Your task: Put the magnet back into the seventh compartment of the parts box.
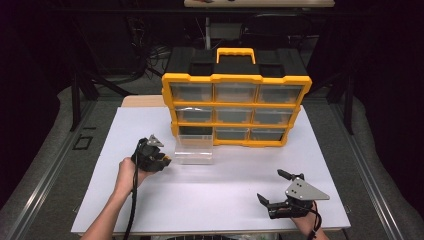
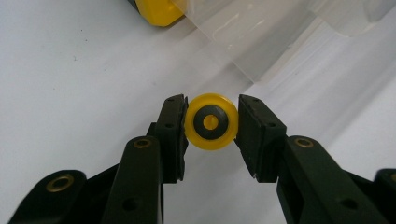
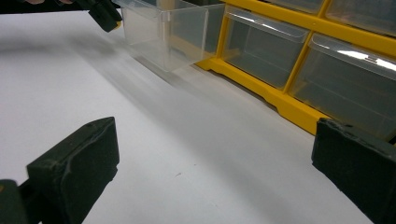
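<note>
1. Tabletop: wide bare white surface between the two grippers; cabinet stands at the far edge.
2. Clear drawer: pulled out of the bottom-left slot, long axis toward the person.
3. Left gripper: jaws clamped on a yellow wheel, its flat face to the camera, just left of the drawer.
4. Right gripper: jaws apart, empty; tips cut off in its own view.

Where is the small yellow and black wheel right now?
The small yellow and black wheel sits clamped in the left gripper, just left of the pulled-out clear plastic drawer of the yellow organizer.
</note>
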Available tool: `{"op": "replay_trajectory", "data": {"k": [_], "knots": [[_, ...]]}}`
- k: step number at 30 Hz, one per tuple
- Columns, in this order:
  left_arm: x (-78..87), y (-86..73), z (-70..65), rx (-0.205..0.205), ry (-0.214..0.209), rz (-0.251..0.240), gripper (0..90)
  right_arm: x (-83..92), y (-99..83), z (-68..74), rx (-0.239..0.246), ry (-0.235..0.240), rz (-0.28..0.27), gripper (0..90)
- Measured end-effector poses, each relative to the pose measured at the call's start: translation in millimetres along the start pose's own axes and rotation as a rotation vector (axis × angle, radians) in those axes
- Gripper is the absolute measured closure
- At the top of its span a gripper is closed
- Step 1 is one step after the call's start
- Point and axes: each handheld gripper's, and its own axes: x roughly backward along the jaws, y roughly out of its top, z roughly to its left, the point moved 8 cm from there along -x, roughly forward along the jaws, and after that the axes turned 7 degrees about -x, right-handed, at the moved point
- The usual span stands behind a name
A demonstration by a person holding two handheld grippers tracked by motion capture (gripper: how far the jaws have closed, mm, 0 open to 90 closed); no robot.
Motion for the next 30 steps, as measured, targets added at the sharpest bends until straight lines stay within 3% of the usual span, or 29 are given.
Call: {"op": "replay_trajectory", "data": {"k": [21,30], "knots": [[20.7,22.0,9.3,0.004,0.027,-0.008,63.3,1.4,-0.6,-2.5,-0.009,-0.019,0.0,0.3],[33.5,33.9,8.5,-0.017,0.021,-0.022,63.3,1.8,-0.5,-2.8,-0.007,-0.019,-0.001,0.4]]}}
